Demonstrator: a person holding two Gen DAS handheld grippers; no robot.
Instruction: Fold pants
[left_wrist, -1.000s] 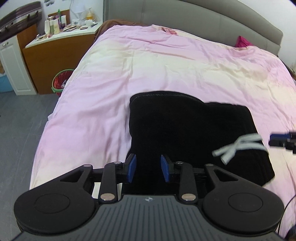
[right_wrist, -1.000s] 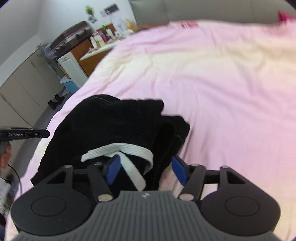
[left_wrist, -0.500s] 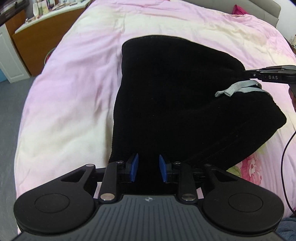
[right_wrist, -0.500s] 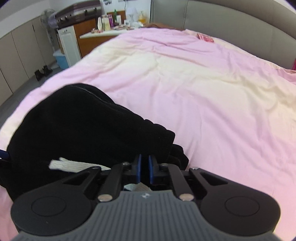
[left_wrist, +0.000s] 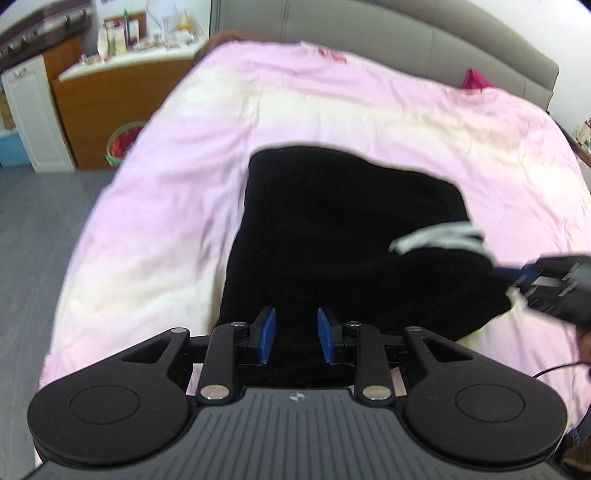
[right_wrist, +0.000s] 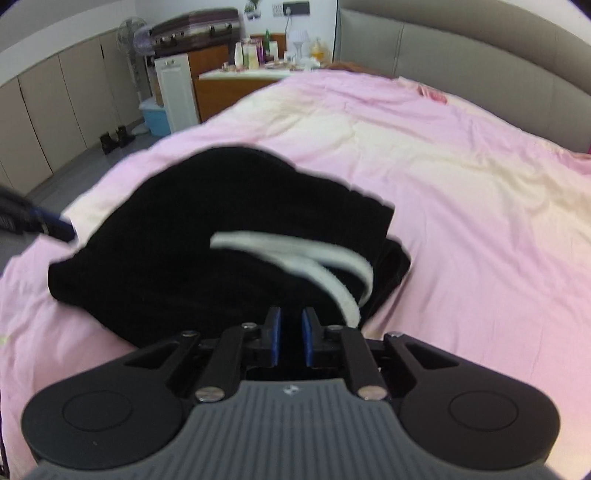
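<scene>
The black pants lie folded in a thick bundle on the pink bed cover, with a white drawstring on top at the right. My left gripper is open at the bundle's near edge, holding nothing. The pants also show in the right wrist view, the drawstring lying across them. My right gripper sits at the bundle's near edge with its jaws slightly apart and nothing between them. It also shows in the left wrist view.
The grey padded headboard runs along the far side of the bed. A wooden dresser with bottles, a white cabinet and a red-lined bin stand left of the bed. A blue box and shoes are on the floor.
Both grippers have pulled back from the bundle. The right gripper, shut half a second ago, has opened a little and the left has widened. The pants lie released on the bed.
</scene>
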